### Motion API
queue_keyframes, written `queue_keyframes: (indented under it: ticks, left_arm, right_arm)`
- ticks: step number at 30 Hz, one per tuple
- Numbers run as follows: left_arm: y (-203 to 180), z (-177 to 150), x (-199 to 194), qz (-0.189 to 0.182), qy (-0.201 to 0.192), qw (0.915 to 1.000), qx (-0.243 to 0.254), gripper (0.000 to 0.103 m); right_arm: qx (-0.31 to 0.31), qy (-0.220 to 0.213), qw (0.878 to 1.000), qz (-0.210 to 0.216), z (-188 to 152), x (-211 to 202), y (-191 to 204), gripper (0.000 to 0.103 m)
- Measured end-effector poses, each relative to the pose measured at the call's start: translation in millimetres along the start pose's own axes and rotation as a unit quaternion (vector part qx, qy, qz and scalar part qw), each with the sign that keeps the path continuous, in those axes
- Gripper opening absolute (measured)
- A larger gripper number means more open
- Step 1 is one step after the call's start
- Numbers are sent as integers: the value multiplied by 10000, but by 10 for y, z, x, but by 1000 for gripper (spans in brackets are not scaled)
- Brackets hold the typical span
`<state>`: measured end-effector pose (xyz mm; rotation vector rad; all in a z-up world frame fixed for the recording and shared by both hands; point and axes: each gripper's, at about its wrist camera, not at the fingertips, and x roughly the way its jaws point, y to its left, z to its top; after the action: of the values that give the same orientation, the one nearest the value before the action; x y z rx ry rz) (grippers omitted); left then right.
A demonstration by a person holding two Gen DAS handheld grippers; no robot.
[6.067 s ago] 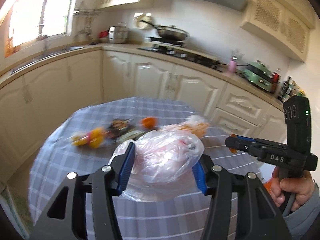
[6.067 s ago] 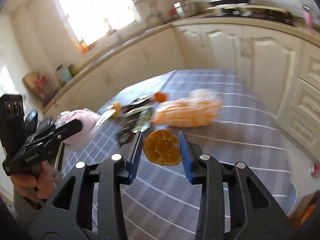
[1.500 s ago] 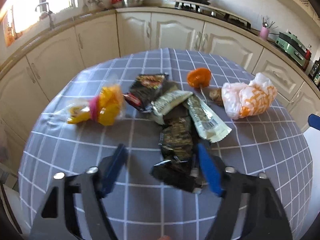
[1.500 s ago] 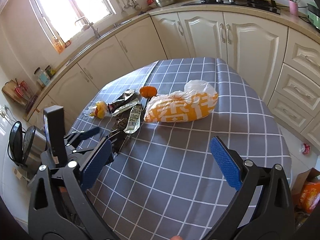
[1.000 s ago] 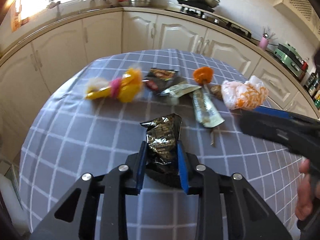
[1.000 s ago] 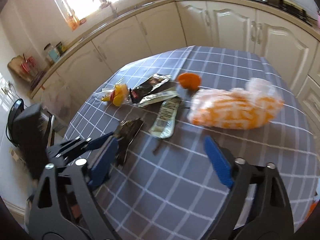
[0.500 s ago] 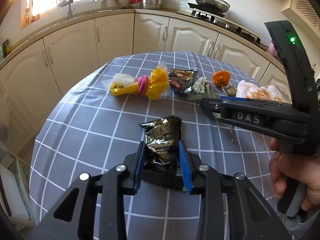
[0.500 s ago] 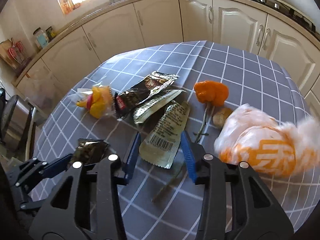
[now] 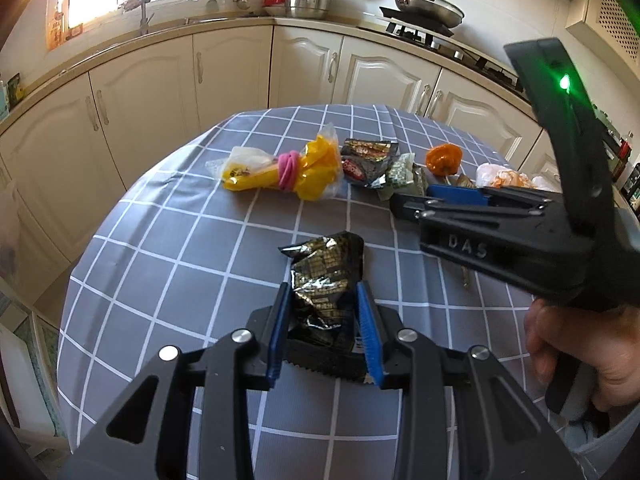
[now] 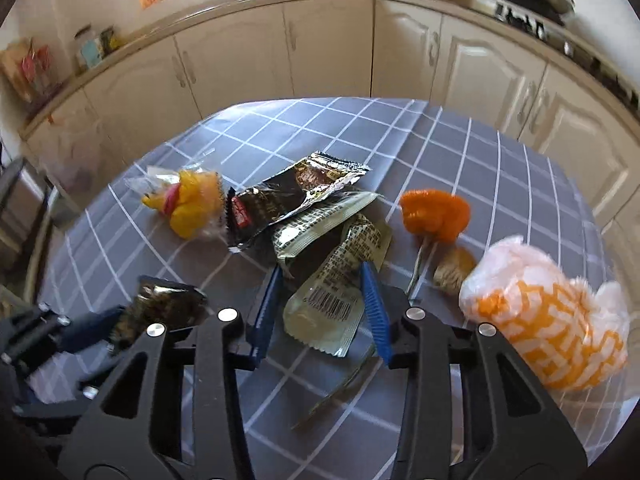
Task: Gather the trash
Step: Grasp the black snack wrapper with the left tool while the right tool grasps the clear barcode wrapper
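My left gripper [image 9: 323, 300] is shut on a crumpled black and gold snack wrapper [image 9: 326, 276] and holds it over the grey checked tablecloth [image 9: 168, 248]. The wrapper also shows in the right wrist view [image 10: 168, 308] between the left gripper's fingers. My right gripper [image 10: 322, 300] has its blue pads on either side of a pale green barcoded wrapper [image 10: 336, 292] that lies on the cloth. The right gripper also shows in the left wrist view [image 9: 436, 200], to the right and beyond the held wrapper.
More trash lies on the table: a yellow bag with a pink band [image 9: 288, 170], a black and red wrapper [image 10: 288, 196], a green wrapper [image 10: 320, 220], an orange peel [image 10: 434, 214], an orange and white plastic bag [image 10: 552, 320]. Cream kitchen cabinets [image 9: 224, 76] curve behind the table.
My right gripper has moved in low over the pale green wrapper and its pads have narrowed around it. My left gripper keeps its hold on the black and gold wrapper.
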<state>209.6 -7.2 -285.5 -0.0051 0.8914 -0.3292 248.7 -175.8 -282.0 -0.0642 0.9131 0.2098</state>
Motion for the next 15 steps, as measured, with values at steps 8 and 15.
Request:
queue_keyframes:
  ticks: [8,15]
  left_arm:
    - [23,6,3,-110,13,9999,-83,27]
    - [-4,28,-6,91,-6,10000,-29,31]
  right_arm:
    - [277,189,9977,583,-182,-197,-172,11]
    - [286,136,9983,488,-193,-296,-174,12]
